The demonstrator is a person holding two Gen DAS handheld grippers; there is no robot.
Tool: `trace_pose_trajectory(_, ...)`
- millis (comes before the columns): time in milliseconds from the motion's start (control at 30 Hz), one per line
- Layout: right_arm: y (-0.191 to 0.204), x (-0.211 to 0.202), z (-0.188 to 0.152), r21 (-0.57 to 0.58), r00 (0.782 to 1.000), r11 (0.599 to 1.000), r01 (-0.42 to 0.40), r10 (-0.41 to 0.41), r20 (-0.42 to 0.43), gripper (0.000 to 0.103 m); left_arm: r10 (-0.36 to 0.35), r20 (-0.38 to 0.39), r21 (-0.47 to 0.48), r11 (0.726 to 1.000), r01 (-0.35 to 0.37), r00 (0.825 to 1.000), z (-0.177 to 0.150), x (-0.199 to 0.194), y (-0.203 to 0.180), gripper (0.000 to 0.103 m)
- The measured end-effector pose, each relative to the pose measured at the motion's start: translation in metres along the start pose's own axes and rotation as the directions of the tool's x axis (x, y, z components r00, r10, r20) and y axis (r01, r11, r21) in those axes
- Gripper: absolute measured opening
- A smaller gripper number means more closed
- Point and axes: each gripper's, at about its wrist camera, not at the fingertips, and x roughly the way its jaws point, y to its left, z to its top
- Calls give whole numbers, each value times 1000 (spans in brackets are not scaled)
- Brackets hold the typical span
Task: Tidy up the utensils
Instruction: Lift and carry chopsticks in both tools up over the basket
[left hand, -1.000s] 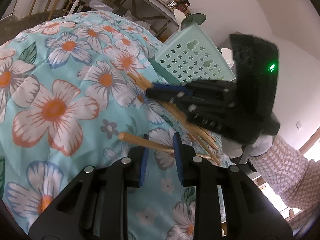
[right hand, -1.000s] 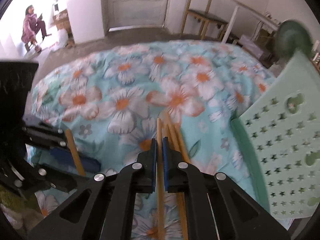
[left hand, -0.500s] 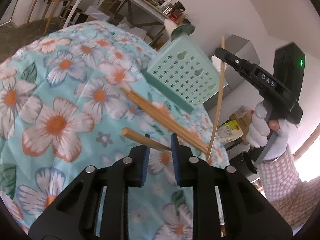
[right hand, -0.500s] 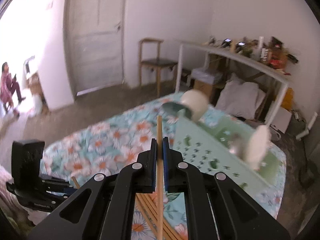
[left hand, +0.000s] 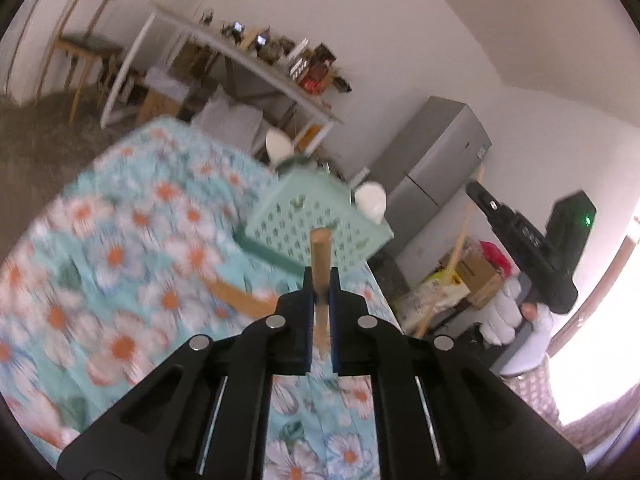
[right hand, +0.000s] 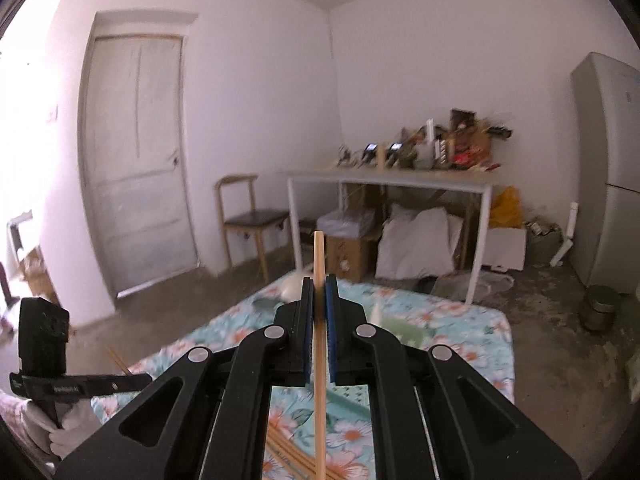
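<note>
A: Entry, left side. My left tongs (left hand: 321,280) are clamped on one pale wooden chopstick (left hand: 321,254); its blunt end sticks out past the blue pads, pointing toward the mint-green perforated plastic basket (left hand: 316,232).

B: Where does that basket sit?

A: On the turquoise floral-print cloth (left hand: 132,248) that covers the counter, toward the far edge. Two white rounded objects (left hand: 370,200) show at its rim, too blurred to identify. A loose bundle of wooden chopsticks (left hand: 236,296) lies on the cloth between the basket and my tongs, smeared by blur.

B: Right side?

A: My right tongs (right hand: 319,300) are pressed together on a second thin wooden chopstick (right hand: 319,344), which runs straight up between the pads and clear of the tips. From the left view the right tongs (left hand: 480,192) are held up beside the counter's edge in a white-gloved hand (left hand: 508,312), well apart from the basket.

B: Anything in the way?

A: Between either stick and the basket, only open air. Around: a grey two-door refrigerator (left hand: 436,160) behind the basket, cardboard boxes (left hand: 472,280) on the floor, a white-framed table cluttered on top (right hand: 392,180), a wooden chair with a dark seat (right hand: 248,216), and a pale closed door (right hand: 140,160). More chopsticks (right hand: 292,456) lie on the cloth under the right tongs.
</note>
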Motion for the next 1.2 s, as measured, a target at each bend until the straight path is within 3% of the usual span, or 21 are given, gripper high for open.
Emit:
trace_pose_trajectory(267, -11, -18, 1, 48, 997, 999, -6, 2, 80, 6, -22, 158, 16, 1000, 19, 987, 70, -19, -17, 5)
trace_pose_trajectory(400, -16, -26, 3, 68, 992, 997, -24, 16, 123, 6, -44, 242, 68, 997, 29, 969, 108, -18, -39, 5)
trace_pose_trajectory(500, -22, -28, 3, 87, 989, 995, -43, 30, 147, 6, -32, 271, 131, 991, -4, 962, 129, 0, -58, 5)
trace_pose_trajectory(700, -33, -25, -1, 110, 985, 992, -67, 49, 162, 6, 31, 225, 209, 975, -79, 974, 146, 62, -77, 5)
trace_pose_trajectory(900, -46, -20, -10, 122, 989, 991, -62, 45, 142, 6, 110, 177, 309, 937, -161, 978, 142, 115, -90, 5)
trace_pose_trajectory(1033, -56, -16, -17, 140, 991, 988, -62, 44, 128, 6, 123, 175, 359, 916, -180, 977, 138, 139, -94, 6)
trace_pose_trajectory(1200, -64, -11, -23, 151, 993, 987, -55, 39, 110, 6, 105, 118, 324, 936, -138, 987, 142, 149, -94, 6)
